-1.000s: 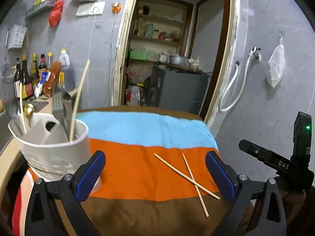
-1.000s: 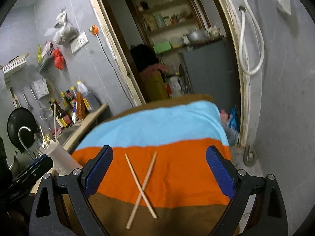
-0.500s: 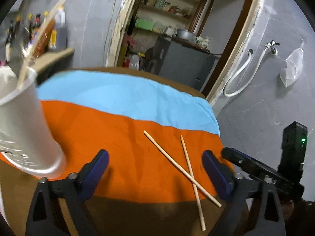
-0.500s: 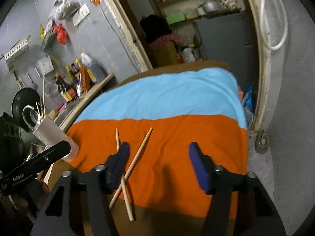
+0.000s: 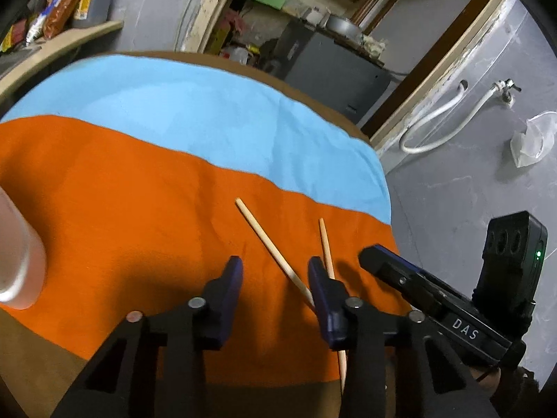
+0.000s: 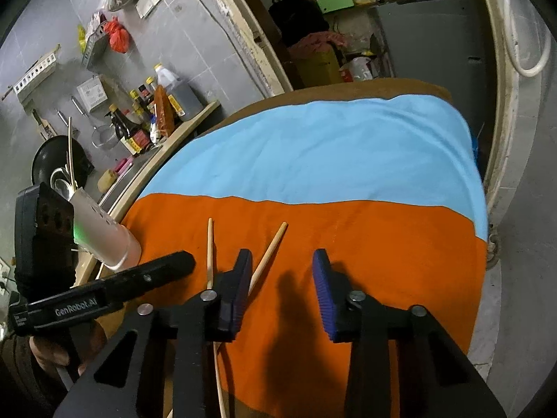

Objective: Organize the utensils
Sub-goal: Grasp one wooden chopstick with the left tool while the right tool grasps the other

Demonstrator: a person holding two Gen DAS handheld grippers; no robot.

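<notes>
Both tongs point forward and downward, side by side and close together. The left tongs have just been closing, and their blue pads stand partly apart, pressing on nothing. The right tongs have likewise been closing and stand at a similar half gap, blue pads free. In the right wrist view a hand (only partly visible) grips the left tool's handle.

From my left wrist view, I read "DAS" in white letters on the black body of my right gripper. From my right wrist view, I read "GenRobot.AI" in white on the black body of my left gripper. Bottle labels on the counter were too small to read.
</notes>
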